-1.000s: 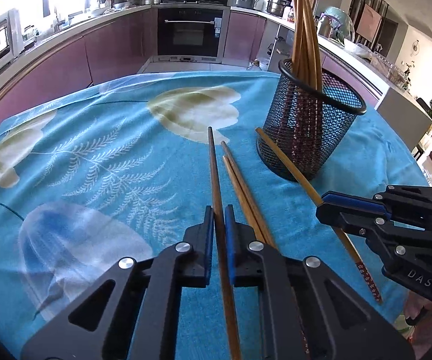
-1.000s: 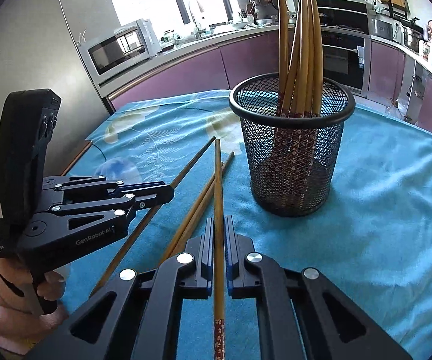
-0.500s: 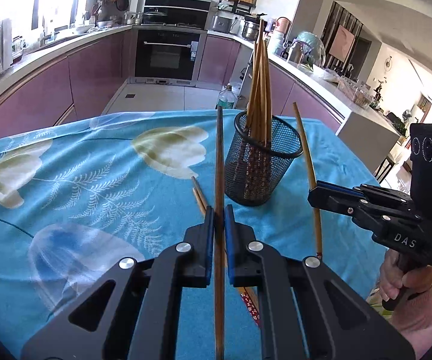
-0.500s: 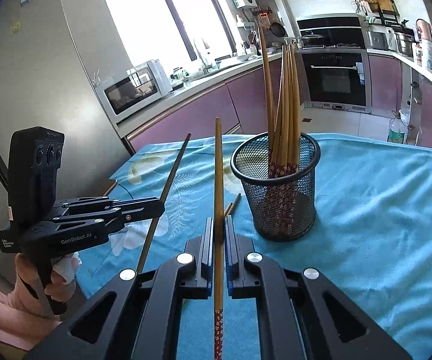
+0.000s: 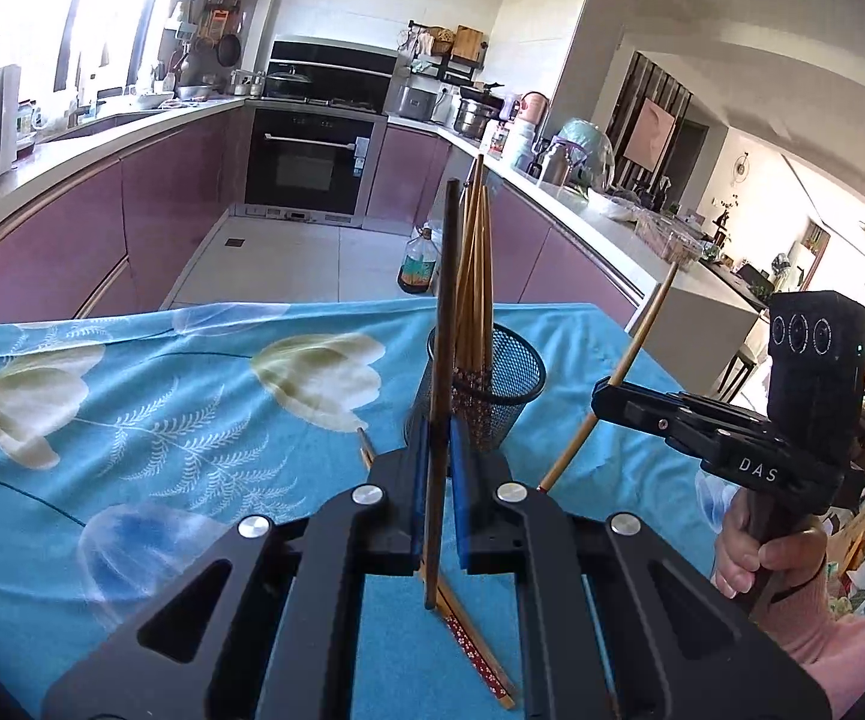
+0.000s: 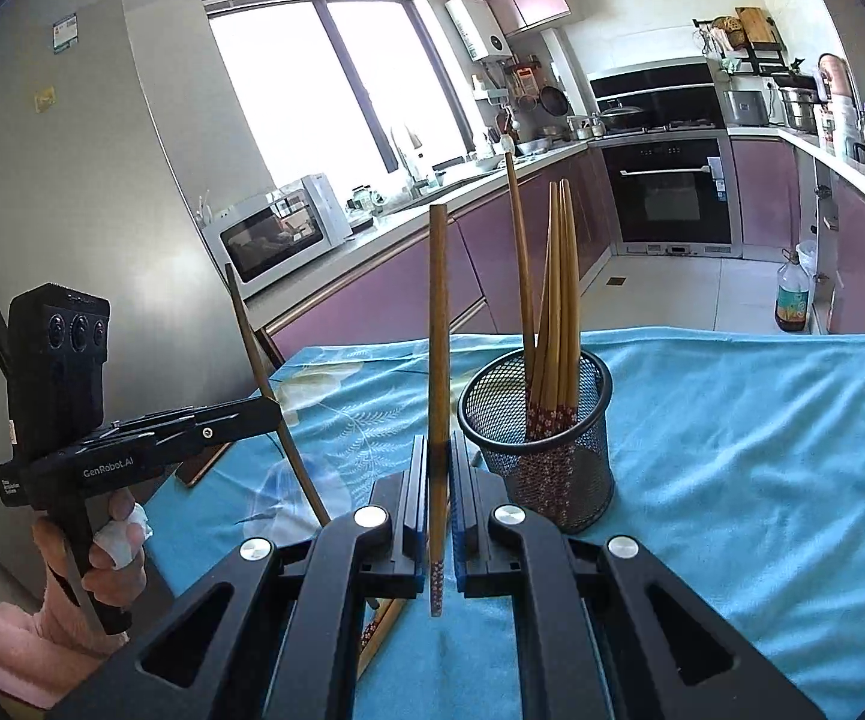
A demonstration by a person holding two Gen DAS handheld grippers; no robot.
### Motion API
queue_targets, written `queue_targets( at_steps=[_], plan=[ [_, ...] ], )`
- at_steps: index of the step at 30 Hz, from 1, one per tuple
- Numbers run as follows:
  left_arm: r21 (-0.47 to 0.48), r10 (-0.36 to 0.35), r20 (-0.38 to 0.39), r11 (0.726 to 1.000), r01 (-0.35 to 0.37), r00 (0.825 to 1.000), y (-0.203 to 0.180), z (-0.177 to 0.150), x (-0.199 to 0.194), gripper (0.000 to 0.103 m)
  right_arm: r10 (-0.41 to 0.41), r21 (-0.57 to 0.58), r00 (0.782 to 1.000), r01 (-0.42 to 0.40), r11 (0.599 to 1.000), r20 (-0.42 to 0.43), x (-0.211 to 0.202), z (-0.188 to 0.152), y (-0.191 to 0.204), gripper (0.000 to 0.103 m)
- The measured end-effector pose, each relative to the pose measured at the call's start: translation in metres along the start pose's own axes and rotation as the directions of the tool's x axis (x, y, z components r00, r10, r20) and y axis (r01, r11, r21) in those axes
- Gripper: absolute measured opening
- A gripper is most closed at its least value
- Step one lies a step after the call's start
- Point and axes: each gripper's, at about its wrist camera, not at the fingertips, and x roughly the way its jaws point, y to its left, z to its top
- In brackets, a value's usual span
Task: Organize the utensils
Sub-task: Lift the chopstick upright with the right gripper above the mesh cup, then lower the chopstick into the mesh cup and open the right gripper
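On the tabletop (image 5: 132,372) the mesh holder (image 6: 537,420) already contains several chopsticks, while the left gripper (image 5: 437,456) and right gripper (image 6: 437,480) each clamp one raised chopstick (neither inserted), and two chopsticks (image 5: 474,648) remain lying loose.

The worktop (image 5: 582,330) is covered by a turquoise cloth (image 5: 204,396) printed with pale tulips and fern sprays. Standing upright on it, just beyond the left tool (image 5: 438,462), is a black mesh cup (image 5: 510,384) filled with chopsticks. A loose pair of chopsticks (image 5: 474,654) lies flat on the cloth beneath that tool, its red patterned ends nearest the camera.
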Motion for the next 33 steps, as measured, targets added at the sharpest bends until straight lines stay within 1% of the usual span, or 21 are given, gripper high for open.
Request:
queue_targets(
  at_steps=[9, 17, 26, 28, 33],
  plan=[
    [-0.001, -0.026, 0.080, 1.000, 0.027, 0.996, -0.007, 0.028, -0.007, 0.008, -0.012, -0.036, 0.999, 0.013, 0.999, 0.052, -0.010, 0.020, 0.002, 0.006],
    [0.033, -0.039, 0.144, 0.999, 0.035, 0.989, -0.019, 0.059, -0.012, 0.008, -0.031, -0.072, 0.992, 0.040, 0.997, 0.122, -0.026, 0.048, 0.005, 0.006],
    [0.088, -0.042, 0.215, 0.996, 0.024, 0.976, -0.039, 0.096, -0.020, 0.008, -0.056, -0.101, 0.980, 0.076, 0.992, 0.189, -0.039, 0.079, 0.003, 0.006],
    [0.100, -0.043, 0.231, 0.995, 0.020, 0.972, -0.042, 0.102, -0.021, 0.008, -0.062, -0.103, 0.979, 0.083, 0.991, 0.194, -0.039, 0.084, 0.001, 0.006],
    [0.132, -0.017, 0.252, 0.991, -0.017, 0.968, -0.054, 0.114, -0.013, 0.008, -0.073, -0.097, 0.980, 0.092, 0.991, 0.186, -0.032, 0.088, -0.005, 0.006]
  ],
)
